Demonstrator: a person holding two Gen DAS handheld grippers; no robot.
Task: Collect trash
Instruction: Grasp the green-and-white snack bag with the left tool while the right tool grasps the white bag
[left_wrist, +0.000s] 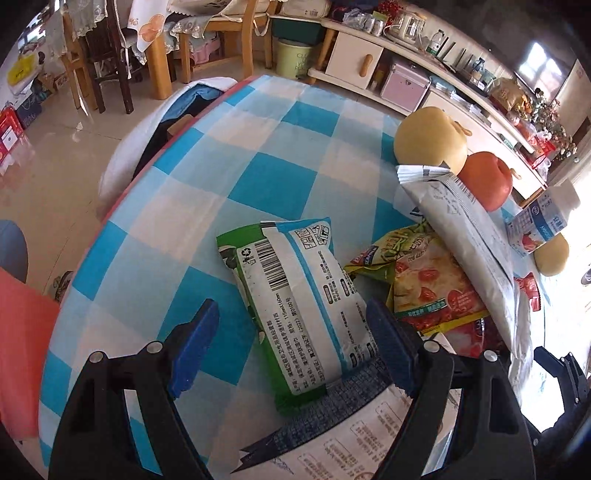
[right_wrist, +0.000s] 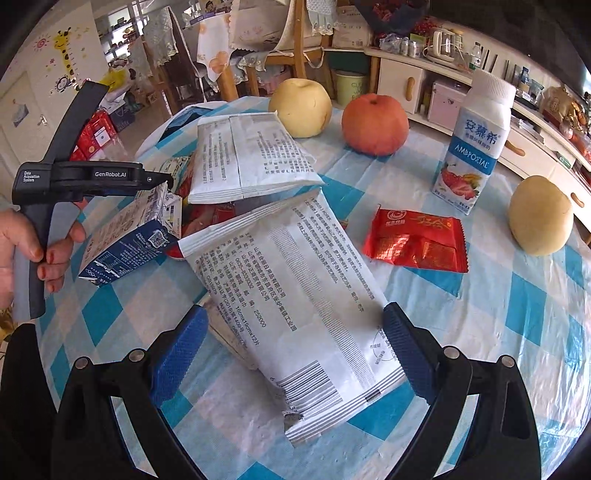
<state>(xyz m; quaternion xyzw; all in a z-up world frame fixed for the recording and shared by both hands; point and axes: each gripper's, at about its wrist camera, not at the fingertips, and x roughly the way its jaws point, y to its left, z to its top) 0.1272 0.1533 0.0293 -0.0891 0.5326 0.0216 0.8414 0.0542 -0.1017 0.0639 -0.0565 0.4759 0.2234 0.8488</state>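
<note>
Wrappers litter a blue-and-white checked tablecloth (left_wrist: 207, 177); the left gripper (left_wrist: 291, 347) hangs with jaws wide over a green-edged packet (left_wrist: 295, 302), its right pad at the packet's edge, no squeeze visible; the right gripper (right_wrist: 295, 350) straddles a white packet (right_wrist: 295, 295), jaws wide; a red wrapper (right_wrist: 415, 240), yogurt bottle (right_wrist: 476, 144), two pears and an apple (right_wrist: 375, 123) lie beyond.
</note>
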